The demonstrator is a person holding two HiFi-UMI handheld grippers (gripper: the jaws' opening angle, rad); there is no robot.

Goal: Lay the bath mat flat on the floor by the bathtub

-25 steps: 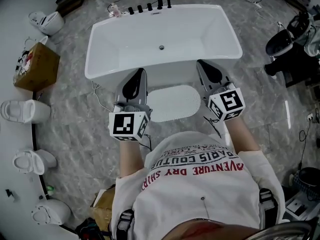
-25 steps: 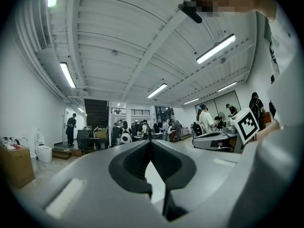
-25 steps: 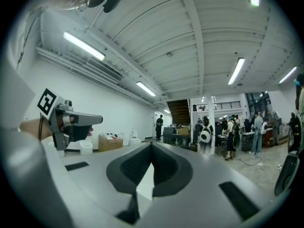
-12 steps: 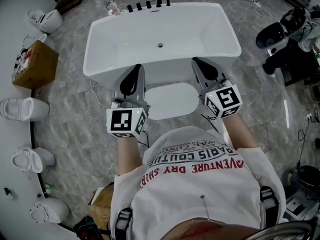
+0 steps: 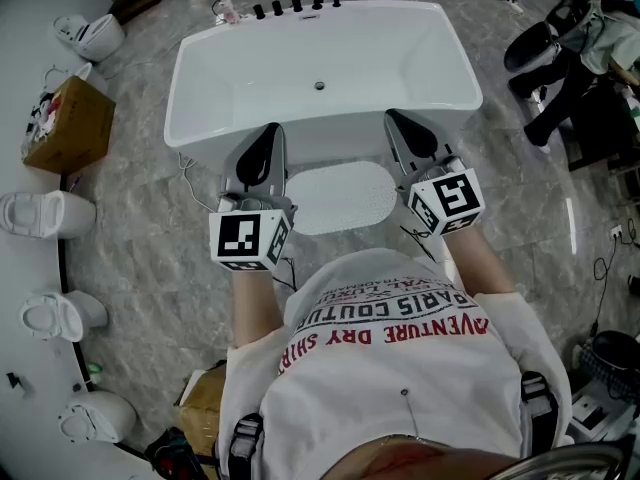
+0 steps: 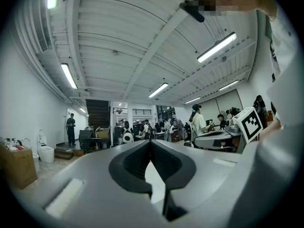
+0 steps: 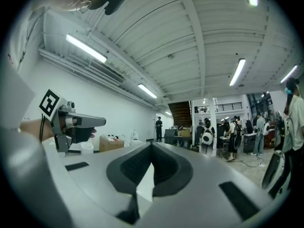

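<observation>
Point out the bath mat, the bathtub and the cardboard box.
bath mat (image 5: 335, 196): head view, middle of its white top surface.
bathtub (image 5: 385, 63): head view, bare inner floor of the basin.
cardboard box (image 5: 68, 128): head view, its brown top face.

Bath mat (image 5: 338, 197): white, rounded rectangle, dotted texture. Lies flat on the floor, just beside the bathtub (image 5: 322, 68), near its long side.

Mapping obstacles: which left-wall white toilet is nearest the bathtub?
The toilet at the head view's top left, beyond the cardboard box; the other three stand farther from the bathtub.
</observation>
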